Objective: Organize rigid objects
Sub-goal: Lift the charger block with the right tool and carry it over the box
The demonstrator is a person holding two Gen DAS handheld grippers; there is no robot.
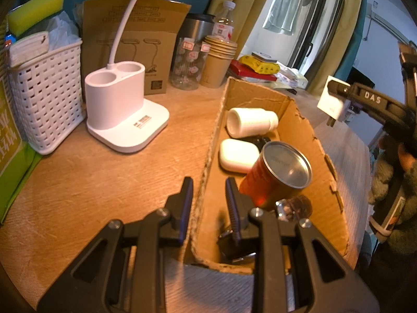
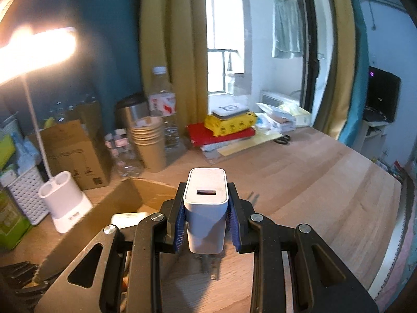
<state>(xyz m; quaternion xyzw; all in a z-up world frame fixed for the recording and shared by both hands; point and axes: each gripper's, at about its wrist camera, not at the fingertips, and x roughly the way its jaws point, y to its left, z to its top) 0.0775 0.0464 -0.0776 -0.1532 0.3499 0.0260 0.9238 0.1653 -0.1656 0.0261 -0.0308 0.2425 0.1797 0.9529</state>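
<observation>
A cardboard box [image 1: 320, 161] lies open on the wooden table [image 1: 104, 182]. Inside it are a white tube [image 1: 251, 122], a white earbud case [image 1: 238, 155], a red tin can [image 1: 276, 177], a dark item [image 1: 260, 140] and small metal objects [image 1: 292, 208]. My left gripper [image 1: 208, 195] straddles the box's left wall near its front, jaws close on either side of the cardboard. My right gripper [image 2: 207, 206] is shut on a white USB charger [image 2: 206, 208], held above the table right of the box [image 2: 120, 203]. The charger also shows in the left wrist view [image 1: 333, 101].
A white desk lamp base [image 1: 122, 114] and a white woven basket [image 1: 44, 99] stand left of the box. A lamp carton [image 1: 135, 47], glass jar [image 1: 187, 65], stacked paper cups [image 1: 217, 62], steel tumbler and water bottle [image 2: 163, 104] line the back. Books, packets and scissors [image 2: 282, 138] lie far right.
</observation>
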